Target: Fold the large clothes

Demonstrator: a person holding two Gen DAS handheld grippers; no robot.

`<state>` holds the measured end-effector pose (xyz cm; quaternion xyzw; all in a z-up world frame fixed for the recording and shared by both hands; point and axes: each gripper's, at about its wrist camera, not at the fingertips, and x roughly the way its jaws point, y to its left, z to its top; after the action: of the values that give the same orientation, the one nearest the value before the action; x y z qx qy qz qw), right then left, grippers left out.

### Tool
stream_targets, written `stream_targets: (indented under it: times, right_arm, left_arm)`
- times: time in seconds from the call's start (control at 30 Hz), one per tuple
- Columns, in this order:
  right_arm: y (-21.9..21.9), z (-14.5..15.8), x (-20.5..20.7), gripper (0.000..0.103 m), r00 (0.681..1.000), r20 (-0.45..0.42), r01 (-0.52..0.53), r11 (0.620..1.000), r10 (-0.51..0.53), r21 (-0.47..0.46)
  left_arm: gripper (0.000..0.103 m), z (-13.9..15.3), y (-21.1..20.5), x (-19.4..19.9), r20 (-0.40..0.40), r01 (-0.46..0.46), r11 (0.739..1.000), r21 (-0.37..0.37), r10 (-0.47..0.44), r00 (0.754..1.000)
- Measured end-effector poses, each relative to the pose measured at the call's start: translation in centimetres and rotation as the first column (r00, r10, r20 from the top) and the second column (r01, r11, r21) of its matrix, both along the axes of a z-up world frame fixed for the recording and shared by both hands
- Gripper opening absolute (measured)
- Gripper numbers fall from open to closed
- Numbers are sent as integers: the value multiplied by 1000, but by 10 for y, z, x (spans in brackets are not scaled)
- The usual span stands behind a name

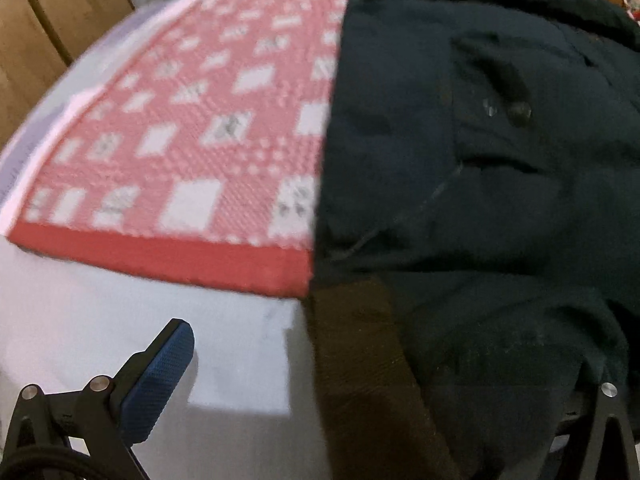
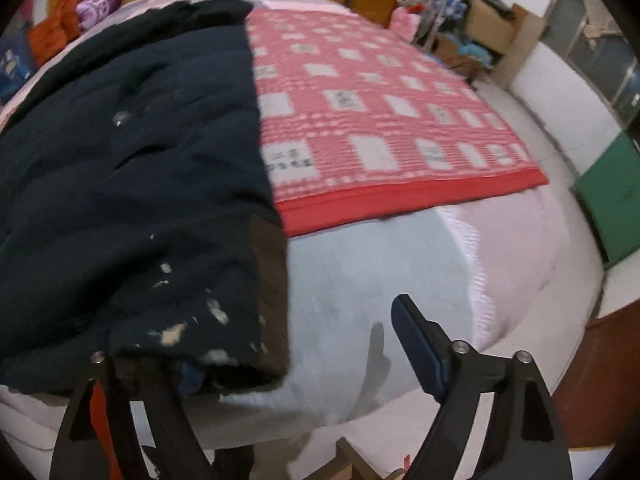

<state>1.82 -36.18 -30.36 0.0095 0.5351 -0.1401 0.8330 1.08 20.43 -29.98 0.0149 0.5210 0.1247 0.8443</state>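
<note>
Right wrist view: the dark coat (image 2: 132, 168) lies at ten o'clock, its hem edge between the spread right hand-held gripper (image 2: 296, 360) jaws; the left hand-held gripper (image 1: 360, 380) likewise straddles it, spread.

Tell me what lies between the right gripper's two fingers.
In the right wrist view, the dark jacket's brown-trimmed hem corner and bare pale bedsheet lie between the right gripper's fingers; the inner finger is tucked beneath the hem.
</note>
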Motion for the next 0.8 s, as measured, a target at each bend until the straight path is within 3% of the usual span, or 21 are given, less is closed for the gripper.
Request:
stream_targets:
  times: [0.07,0.1,0.13,0.2,0.27,0.37,0.4,0.43,0.47,0.5,0.6,0.8]
  right_arm:
    - [-8,-7,5,79,1000,-12,19,999,-19,37]
    - [-15,-9,8,66,999,-15,34,997,-33,71]
    - [-17,-11,10,59,999,-21,35,995,-33,99]
    - [-9,-12,14,33,1000,-18,-13,993,15,116]
    - [7,-11,17,23,996,-25,-85,991,88,99]
    - [9,-15,22,19,995,-41,-90,990,95,105]
    - [3,-15,22,18,997,-34,-61,989,66,134]
    - [-1,-14,21,18,998,-29,-42,988,47,149]
    - [-4,-12,21,17,999,-24,-35,988,39,154]
    - [-6,-9,20,16,999,-16,-32,987,35,157]
    - [-10,2,14,16,1000,1,-30,985,30,167]
    - [-9,32,11,15,998,33,-59,986,55,157]
  left_arm:
    - [103,-8,4,1,-20,-3,999,-49,2,1000]
    - [103,-12,8,1,-27,-11,996,-83,9,1000]
    - [103,-14,9,0,-21,-13,995,-96,11,1000]
    - [103,-15,6,-1,-11,-5,995,-96,4,1000]
    - [103,-14,5,0,-29,-5,995,-99,3,1000]
    - [98,-13,3,1,-40,-9,995,-96,5,999]
    - [86,-10,2,0,-29,5,995,-101,-8,1000]
    - [64,-6,2,-1,-15,19,994,-108,-21,1000]
    - [50,-2,2,-4,-3,29,992,-122,-29,1000]
    - [17,2,6,-5,-1,26,990,-136,-27,1000]
    - [16,18,17,-19,36,1,984,-175,5,999]
    - [15,50,10,-26,72,71,985,-154,-61,996]
